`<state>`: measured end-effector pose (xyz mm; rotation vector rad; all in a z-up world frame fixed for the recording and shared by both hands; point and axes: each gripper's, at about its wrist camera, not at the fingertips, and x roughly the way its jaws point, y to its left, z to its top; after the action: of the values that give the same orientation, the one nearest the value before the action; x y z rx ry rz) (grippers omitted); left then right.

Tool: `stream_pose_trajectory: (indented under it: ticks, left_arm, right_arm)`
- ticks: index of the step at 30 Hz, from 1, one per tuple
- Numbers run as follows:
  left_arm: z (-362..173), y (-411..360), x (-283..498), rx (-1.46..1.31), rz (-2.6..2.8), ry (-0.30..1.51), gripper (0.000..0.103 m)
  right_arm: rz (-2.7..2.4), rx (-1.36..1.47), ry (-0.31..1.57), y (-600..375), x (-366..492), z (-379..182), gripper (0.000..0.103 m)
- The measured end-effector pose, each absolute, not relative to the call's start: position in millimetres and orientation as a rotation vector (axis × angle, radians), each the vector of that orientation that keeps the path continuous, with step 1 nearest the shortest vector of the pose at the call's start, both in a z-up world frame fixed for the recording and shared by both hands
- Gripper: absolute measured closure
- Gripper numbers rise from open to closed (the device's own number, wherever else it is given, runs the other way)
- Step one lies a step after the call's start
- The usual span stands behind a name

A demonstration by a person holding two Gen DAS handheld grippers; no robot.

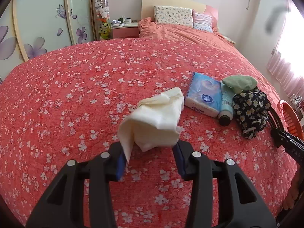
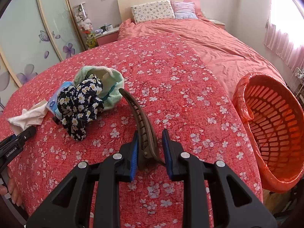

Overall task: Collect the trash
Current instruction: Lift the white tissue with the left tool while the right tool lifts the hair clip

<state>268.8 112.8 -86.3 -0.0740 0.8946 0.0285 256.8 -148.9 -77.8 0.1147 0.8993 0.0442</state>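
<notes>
A crumpled white tissue lies on the red floral bedspread, its near edge between the tips of my left gripper. The left jaws are wide apart around it and do not pinch it. The tissue also shows in the right wrist view. My right gripper has a brown hair clip between its blue pads; the jaws stand apart, with a gap on the right side. An orange trash basket with an orange liner stands at the bed's right edge.
A blue tissue pack, a light blue bottle, a black floral scrunchie and a green cloth lie in a cluster on the bed. Pillows and a nightstand are at the far end.
</notes>
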Motion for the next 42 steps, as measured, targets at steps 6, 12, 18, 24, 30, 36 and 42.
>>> stream_pose_trajectory:
  ticks: [6, 12, 18, 24, 30, 36, 42]
  left_arm:
    - [-87, 107, 272, -0.043, 0.044, 0.907, 0.060]
    - [-86, 109, 273, -0.068, 0.035, 0.904, 0.060]
    - [-86, 115, 272, -0.086, 0.034, 0.901, 0.059]
    - [-86, 115, 271, -0.086, 0.034, 0.902, 0.058]
    - [-82, 117, 271, -0.074, 0.027, 0.883, 0.073]
    - [-71, 119, 258, -0.063, 0.007, 0.820, 0.086]
    - [-62, 122, 243, -0.078, -0.007, 0.795, 0.089]
  right_arm:
    - [0.053, 0.121, 0.895, -154, 257, -79, 0.079]
    - [0.054, 0.124, 0.894, -154, 256, -78, 0.079]
    - [0.055, 0.125, 0.894, -155, 256, -79, 0.079]
    - [0.058, 0.130, 0.894, -155, 256, -78, 0.079]
    - [0.061, 0.116, 0.892, -153, 255, -76, 0.079]
    - [0.065, 0.144, 0.858, -159, 244, -66, 0.080]
    - [0.051, 0.155, 0.838, -163, 232, -59, 0.080]
